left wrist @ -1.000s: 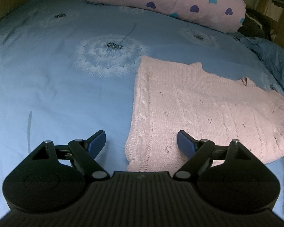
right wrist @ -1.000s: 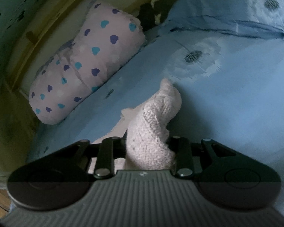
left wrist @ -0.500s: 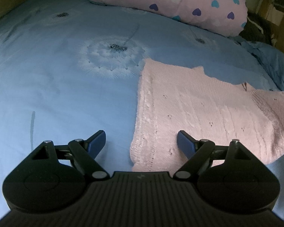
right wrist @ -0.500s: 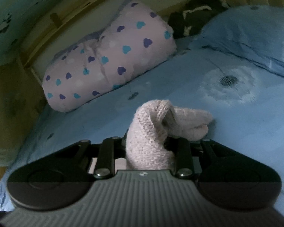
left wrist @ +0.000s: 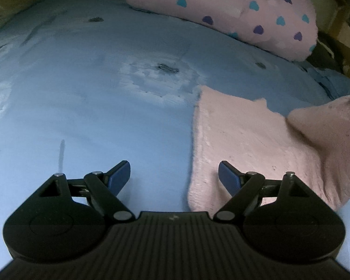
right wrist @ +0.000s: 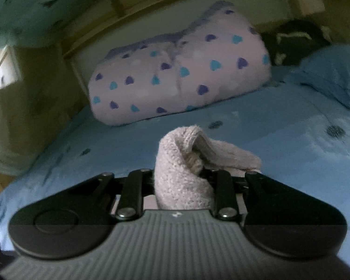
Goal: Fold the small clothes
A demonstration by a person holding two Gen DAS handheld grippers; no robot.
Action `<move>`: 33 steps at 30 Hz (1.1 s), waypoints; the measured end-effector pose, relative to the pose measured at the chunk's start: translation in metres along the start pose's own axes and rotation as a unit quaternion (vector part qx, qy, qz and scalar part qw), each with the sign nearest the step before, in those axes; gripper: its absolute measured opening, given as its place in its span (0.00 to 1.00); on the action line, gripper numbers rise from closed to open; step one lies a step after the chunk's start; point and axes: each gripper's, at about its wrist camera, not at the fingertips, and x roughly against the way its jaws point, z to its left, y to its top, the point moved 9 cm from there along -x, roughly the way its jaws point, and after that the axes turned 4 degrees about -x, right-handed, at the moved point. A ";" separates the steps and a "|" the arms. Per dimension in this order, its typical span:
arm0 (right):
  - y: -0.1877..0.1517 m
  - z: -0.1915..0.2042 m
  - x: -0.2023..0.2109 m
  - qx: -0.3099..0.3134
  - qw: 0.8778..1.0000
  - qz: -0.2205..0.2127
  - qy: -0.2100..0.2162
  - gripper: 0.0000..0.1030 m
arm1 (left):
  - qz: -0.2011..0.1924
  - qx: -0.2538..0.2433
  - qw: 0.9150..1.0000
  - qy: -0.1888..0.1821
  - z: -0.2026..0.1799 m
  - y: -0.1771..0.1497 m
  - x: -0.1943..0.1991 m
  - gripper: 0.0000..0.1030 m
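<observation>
A small pink knitted sweater [left wrist: 249,140] lies on the blue bedsheet [left wrist: 81,107], right of centre in the left wrist view. Its right part is lifted and folded over toward the left. My left gripper [left wrist: 174,175] is open and empty, low over the sheet at the sweater's near left corner, with its right finger over the knit. My right gripper [right wrist: 182,182] is shut on a bunched part of the sweater [right wrist: 182,163] and holds it up above the bed. Its fingertips are hidden by the knit.
A pink pillow with blue and purple hearts [left wrist: 233,11] lies at the head of the bed, also in the right wrist view [right wrist: 179,77]. A blue pillow [right wrist: 333,74] lies at the right, dark items [right wrist: 291,39] behind it. A wooden frame [right wrist: 128,7] borders the bed.
My right gripper has lifted the sweater's right part and carried it leftward over the body. The left gripper stays open and has shifted slightly left of the sweater's corner.
</observation>
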 end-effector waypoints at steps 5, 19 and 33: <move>-0.027 0.046 -0.021 0.068 0.997 0.019 0.005 0.25 | -0.004 0.019 1.000 0.007 0.016 0.004 0.004 0.84; -0.130 0.093 -0.030 0.142 0.974 0.145 0.096 0.44 | -0.022 0.064 0.998 -0.008 0.040 0.009 0.015 0.84; -0.056 0.065 -0.021 0.080 0.984 0.139 0.072 0.49 | -0.039 0.035 0.989 -0.138 -0.033 0.004 0.024 0.84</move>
